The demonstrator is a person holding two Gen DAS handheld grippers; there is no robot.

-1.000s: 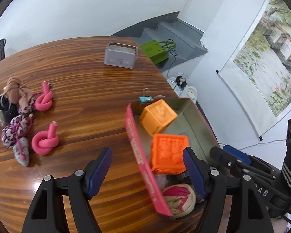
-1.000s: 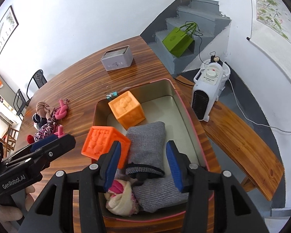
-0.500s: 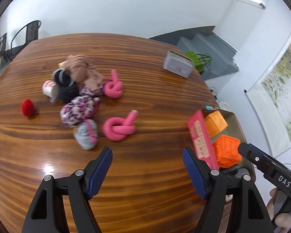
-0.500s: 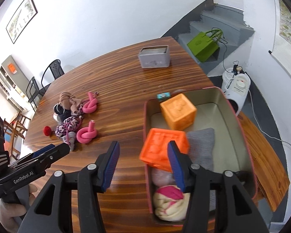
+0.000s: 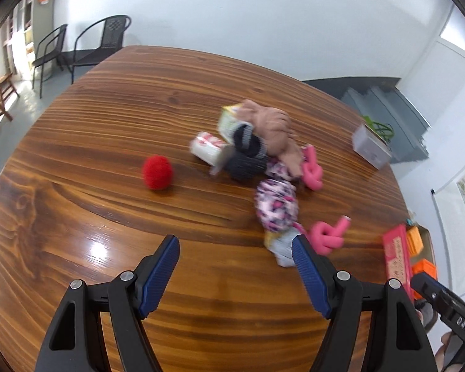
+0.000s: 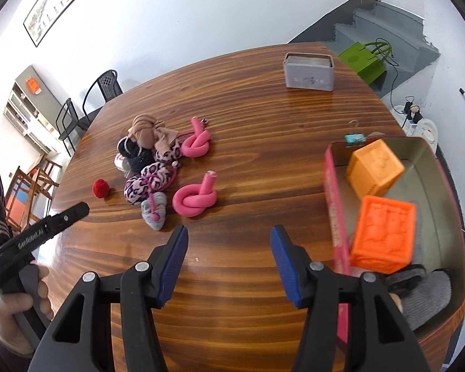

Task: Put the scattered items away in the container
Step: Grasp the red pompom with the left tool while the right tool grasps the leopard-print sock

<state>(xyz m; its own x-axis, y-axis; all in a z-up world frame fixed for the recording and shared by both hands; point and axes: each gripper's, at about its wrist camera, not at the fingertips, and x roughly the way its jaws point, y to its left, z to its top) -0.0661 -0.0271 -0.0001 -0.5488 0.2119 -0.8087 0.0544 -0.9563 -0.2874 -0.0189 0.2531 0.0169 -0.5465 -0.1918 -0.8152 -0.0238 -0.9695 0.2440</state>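
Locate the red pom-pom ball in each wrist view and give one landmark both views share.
Left wrist: the red pom-pom ball lies left of centre on the table, left of the sock pile.
Right wrist: the same ball sits far left, beyond the left-hand tool's tip.
Shared landmark: the grey tin at the table's far edge.

Both grippers (image 5: 235, 274) (image 6: 229, 263) agape, empty.

A round, glossy brown wooden bench (image 6: 251, 130) carries everything. Near its far edge stands a small grey rectangular tin (image 6: 309, 70). Beyond it, a lime-green paper bag (image 6: 363, 61) sits at the foot of grey concrete stairs (image 6: 387, 21). Two black metal chairs (image 5: 86, 46) stand by the white wall, where a framed picture (image 6: 51, 6) hangs.
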